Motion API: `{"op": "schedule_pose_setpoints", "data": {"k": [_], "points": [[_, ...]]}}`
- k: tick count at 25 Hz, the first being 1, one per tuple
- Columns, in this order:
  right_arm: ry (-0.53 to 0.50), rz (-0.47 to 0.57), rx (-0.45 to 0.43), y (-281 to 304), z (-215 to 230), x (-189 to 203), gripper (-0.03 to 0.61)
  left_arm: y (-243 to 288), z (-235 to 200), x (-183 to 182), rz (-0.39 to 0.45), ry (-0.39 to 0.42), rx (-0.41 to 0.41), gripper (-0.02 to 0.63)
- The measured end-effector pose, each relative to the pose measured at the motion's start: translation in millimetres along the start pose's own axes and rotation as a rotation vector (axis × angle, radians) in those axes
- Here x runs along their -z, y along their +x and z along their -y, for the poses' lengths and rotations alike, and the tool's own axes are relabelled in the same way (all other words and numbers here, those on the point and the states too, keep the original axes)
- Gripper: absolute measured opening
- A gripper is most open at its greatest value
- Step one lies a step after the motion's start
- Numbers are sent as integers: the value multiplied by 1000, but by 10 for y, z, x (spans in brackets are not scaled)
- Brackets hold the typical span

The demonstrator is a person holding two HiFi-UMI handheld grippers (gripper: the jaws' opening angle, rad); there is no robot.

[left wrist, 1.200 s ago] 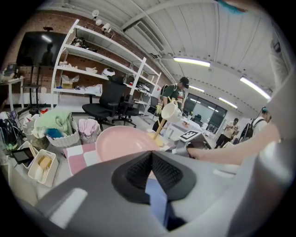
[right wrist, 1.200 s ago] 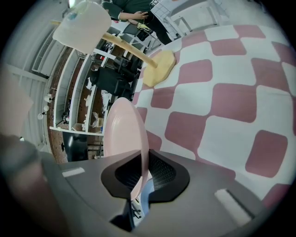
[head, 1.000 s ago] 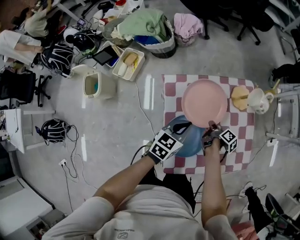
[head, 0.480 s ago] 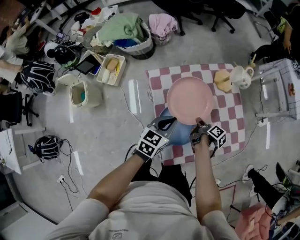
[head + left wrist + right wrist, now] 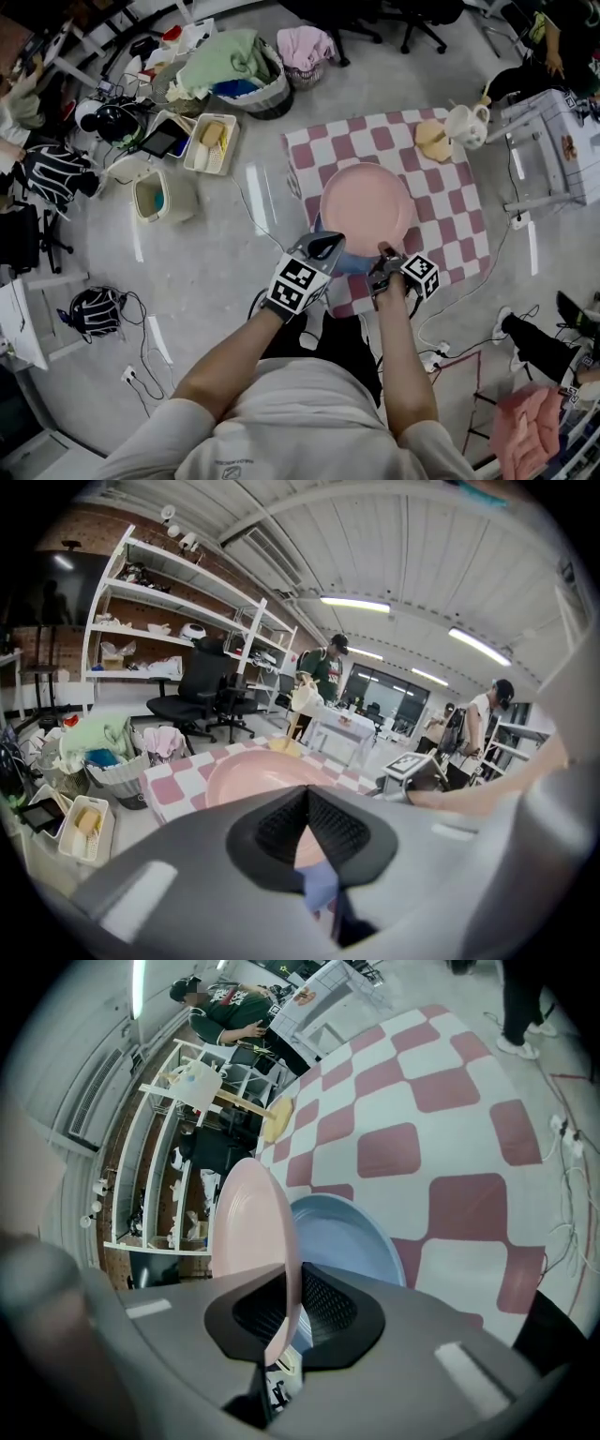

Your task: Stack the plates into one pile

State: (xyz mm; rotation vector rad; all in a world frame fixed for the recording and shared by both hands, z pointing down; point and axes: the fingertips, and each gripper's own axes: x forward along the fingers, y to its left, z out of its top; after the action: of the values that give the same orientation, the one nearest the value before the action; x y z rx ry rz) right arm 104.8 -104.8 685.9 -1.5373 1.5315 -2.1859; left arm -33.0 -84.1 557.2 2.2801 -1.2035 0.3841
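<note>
A pink plate (image 5: 366, 208) hangs over the checkered cloth (image 5: 450, 202), with my right gripper (image 5: 382, 259) shut on its near rim. In the right gripper view the pink plate (image 5: 246, 1232) stands on edge between the pads, and the blue plate (image 5: 345, 1239) lies beyond it. Most of the blue plate (image 5: 345, 261) is hidden under the pink one; only its near left part shows. My left gripper (image 5: 323, 246) is at that edge, its pads closed on the blue plate's rim (image 5: 319, 891). The pink plate (image 5: 262, 772) fills the left gripper view ahead of the left gripper (image 5: 307, 803).
A cream mug (image 5: 466, 123) and a yellow item (image 5: 432, 139) sit at the cloth's far corner. A white rack (image 5: 553, 131) stands to the right. Left of the cloth are a laundry basket (image 5: 242, 70), a tray (image 5: 208, 142), a white bin (image 5: 159, 197) and floor cables (image 5: 246, 202).
The pink plate has come nearer and covers more of the blue plate. Both grippers keep their holds. The head view has shifted, so everything sits further left.
</note>
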Motion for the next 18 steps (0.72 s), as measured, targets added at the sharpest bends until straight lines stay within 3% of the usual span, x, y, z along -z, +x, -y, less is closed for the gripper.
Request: {"op": "schedule_pose_setpoints", "data": {"k": [18], "points": [[56,16,60,-50,590,414,37,-170,131,433,-61,10,34,6]]}}
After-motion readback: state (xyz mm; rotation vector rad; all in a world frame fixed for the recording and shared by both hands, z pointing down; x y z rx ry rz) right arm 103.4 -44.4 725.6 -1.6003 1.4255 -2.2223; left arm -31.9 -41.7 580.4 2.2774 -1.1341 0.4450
